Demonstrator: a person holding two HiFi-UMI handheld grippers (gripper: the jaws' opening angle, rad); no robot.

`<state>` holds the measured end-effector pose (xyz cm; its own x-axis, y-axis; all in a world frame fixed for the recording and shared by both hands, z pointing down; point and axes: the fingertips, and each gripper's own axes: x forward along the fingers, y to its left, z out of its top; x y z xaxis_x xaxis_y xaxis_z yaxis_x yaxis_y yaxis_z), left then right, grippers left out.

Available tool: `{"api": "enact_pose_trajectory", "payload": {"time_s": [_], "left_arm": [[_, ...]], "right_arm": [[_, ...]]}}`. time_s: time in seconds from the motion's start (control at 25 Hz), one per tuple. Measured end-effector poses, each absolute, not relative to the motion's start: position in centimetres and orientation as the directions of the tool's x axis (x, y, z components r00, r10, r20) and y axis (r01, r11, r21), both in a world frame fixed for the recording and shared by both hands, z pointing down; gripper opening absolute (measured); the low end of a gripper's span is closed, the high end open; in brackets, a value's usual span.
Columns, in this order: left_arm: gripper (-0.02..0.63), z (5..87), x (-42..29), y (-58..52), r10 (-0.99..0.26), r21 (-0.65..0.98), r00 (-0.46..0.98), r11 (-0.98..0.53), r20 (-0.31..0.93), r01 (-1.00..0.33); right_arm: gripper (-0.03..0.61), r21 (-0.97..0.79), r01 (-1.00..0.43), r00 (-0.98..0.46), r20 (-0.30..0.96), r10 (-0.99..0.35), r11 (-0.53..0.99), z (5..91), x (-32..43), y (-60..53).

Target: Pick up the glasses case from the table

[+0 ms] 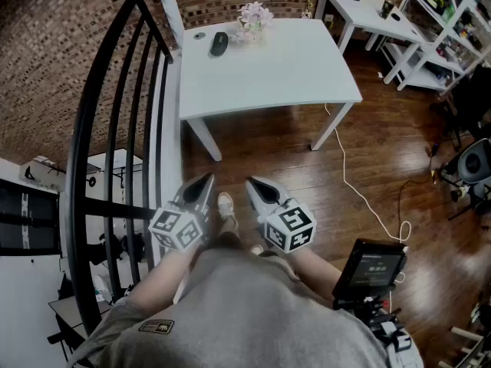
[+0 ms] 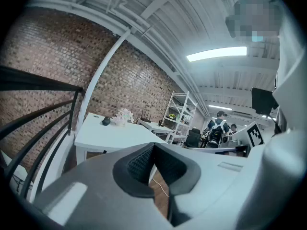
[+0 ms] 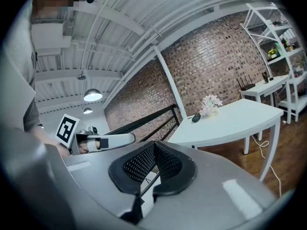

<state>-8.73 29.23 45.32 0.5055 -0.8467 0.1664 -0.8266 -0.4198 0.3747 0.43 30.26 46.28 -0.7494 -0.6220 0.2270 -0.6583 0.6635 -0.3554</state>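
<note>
The glasses case [image 1: 219, 43] is a dark oval lying near the far edge of the white table [image 1: 307, 75], beside a small bunch of pale flowers [image 1: 255, 15]. Both grippers are held close to the person's body, well short of the table, over the wooden floor. The left gripper [image 1: 204, 182] and the right gripper [image 1: 255, 184] point toward the table with jaws shut and nothing between them. The left gripper view shows the case [image 2: 106, 121] far off beyond the shut left gripper [image 2: 154, 145]. In the right gripper view the case [image 3: 195, 118] lies beyond the shut right gripper [image 3: 154, 145].
A black stair railing [image 1: 107, 129] curves along the left. A white cable [image 1: 360, 198] trails over the floor right of the table. A second white table [image 1: 368, 10] and shelves [image 1: 453, 29] stand at the back right. A dark screen device [image 1: 372, 271] sits near the person's right side.
</note>
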Motion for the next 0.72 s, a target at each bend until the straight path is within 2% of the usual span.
{"api": "enact_pose_trajectory", "payload": {"time_s": [0.72], "left_arm": [[0.0, 44.9, -17.1, 4.2, -0.809, 0.396, 0.567, -0.475, 0.155, -0.786]], "right_arm": [[0.012, -0.324, -0.737, -0.673, 0.273, -0.687, 0.593, 45.3, -7.5, 6.2]]}}
